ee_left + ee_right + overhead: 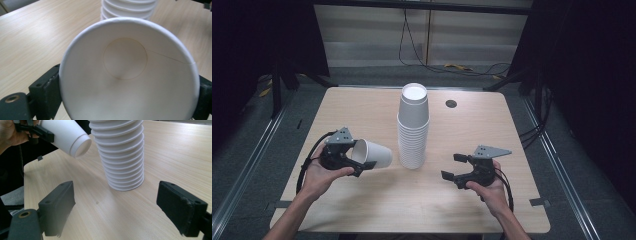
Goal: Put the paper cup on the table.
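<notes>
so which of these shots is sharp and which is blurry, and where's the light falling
High view: table lit evenly, surroundings dark, soft shadows under the tall stack of white paper cups. Left gripper view: the single white paper cup is close and slightly soft inside. Right gripper view: black jaws blurred at the edges, stack sharper.
</notes>
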